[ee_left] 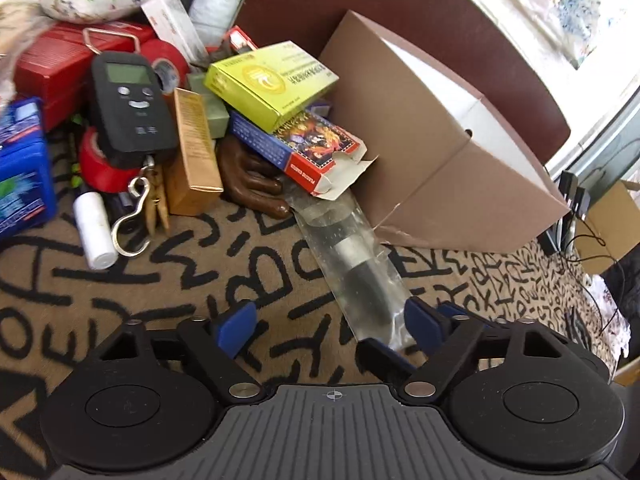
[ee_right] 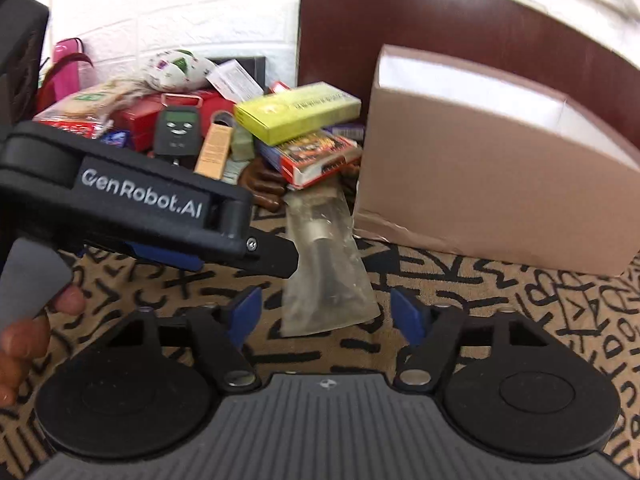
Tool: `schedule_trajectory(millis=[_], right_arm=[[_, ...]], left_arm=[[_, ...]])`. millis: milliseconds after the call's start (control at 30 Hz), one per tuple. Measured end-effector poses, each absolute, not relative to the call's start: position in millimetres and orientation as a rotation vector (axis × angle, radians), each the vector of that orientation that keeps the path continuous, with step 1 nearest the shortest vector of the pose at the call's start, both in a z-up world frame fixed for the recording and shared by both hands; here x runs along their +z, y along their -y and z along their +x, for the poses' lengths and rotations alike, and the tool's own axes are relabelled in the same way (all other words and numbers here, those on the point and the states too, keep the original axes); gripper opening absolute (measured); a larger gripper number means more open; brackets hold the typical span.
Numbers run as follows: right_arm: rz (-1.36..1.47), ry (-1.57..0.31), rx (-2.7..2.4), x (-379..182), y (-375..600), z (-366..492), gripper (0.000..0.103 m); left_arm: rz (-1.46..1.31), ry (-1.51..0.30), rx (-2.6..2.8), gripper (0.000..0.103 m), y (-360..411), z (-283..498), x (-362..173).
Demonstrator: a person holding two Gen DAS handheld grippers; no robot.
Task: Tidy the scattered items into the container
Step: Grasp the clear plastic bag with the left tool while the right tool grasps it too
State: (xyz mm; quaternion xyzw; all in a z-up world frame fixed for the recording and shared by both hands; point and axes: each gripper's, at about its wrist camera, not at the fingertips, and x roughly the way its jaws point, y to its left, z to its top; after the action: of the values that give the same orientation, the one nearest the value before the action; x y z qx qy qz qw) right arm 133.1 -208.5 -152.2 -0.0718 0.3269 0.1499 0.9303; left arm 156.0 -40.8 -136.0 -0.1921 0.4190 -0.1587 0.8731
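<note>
Clutter's all heaped just left of the brown cardboard box (ee_left: pixel 448 152): yellow-green carton (ee_left: pixel 272 80) on top of a card pack (ee_left: pixel 300 144), black hanging scale (ee_left: pixel 130 104) further left. A clear plastic packet (ee_left: pixel 352 264) sticks out from the pile, beside the box. Left hand-held gripper (ee_left: pixel 330 326) is spread wide, one pad touching the packet's end. Right hand-held gripper (ee_right: pixel 326 312) also wide, holding nothing.

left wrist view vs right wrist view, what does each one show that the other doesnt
Only the left wrist view shows the blue box, white tube and metal hook.
Only the right wrist view shows the left gripper from outside and a pink bag.
Both show the yellow-green box, clear plastic packet and brown container.
</note>
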Motion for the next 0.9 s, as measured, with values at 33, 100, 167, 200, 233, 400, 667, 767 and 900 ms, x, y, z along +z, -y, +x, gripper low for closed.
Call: schedule_trajectory(millis=[33,100,167,200,233,400,667,767,900], right_arm=[[-0.143,-0.675,0.309,-154.8,208.8,137.4,0.069],[-0.136,-0.679,0.309,-159.0,209.3,144.5,0.067],[-0.119,-0.684,0.319,-163.0,210.4,151.1,0.062],[-0.103,-0.683,0.328,-165.1,211.1,153.8,0.061],[-0.088,-0.682,0.337,-166.3,211.7,156.1,0.058],[-0.066,-0.672,0.378,-166.7,210.0,156.9,0.04],[-0.022,-0.715,0.459,-162.3,212.0,124.5,0.028],[0.005,-0.723,0.477,-163.4,214.9,102.9,0.028],[0.022,-0.739,0.523,-161.2,219.8,70.0,0.028]], left_arm=[[-0.407,-0.877,-0.332,0.086,41.3,159.7,-137.8],[-0.417,-0.873,-0.336,0.085,42.6,166.8,-139.4],[-0.422,-0.87,-0.34,0.085,44.6,173.9,-139.4],[-0.427,-0.872,-0.341,0.085,45.5,177.8,-139.7],[-0.43,-0.873,-0.34,0.085,46.3,181.8,-140.0],[-0.417,-0.869,-0.341,0.085,52.5,194.5,-141.0],[-0.36,-0.879,-0.323,0.05,55.3,179.0,-141.0],[-0.322,-0.886,-0.319,0.049,57.1,157.5,-138.7],[-0.315,-0.918,-0.337,0.047,53.1,125.4,-135.8]])
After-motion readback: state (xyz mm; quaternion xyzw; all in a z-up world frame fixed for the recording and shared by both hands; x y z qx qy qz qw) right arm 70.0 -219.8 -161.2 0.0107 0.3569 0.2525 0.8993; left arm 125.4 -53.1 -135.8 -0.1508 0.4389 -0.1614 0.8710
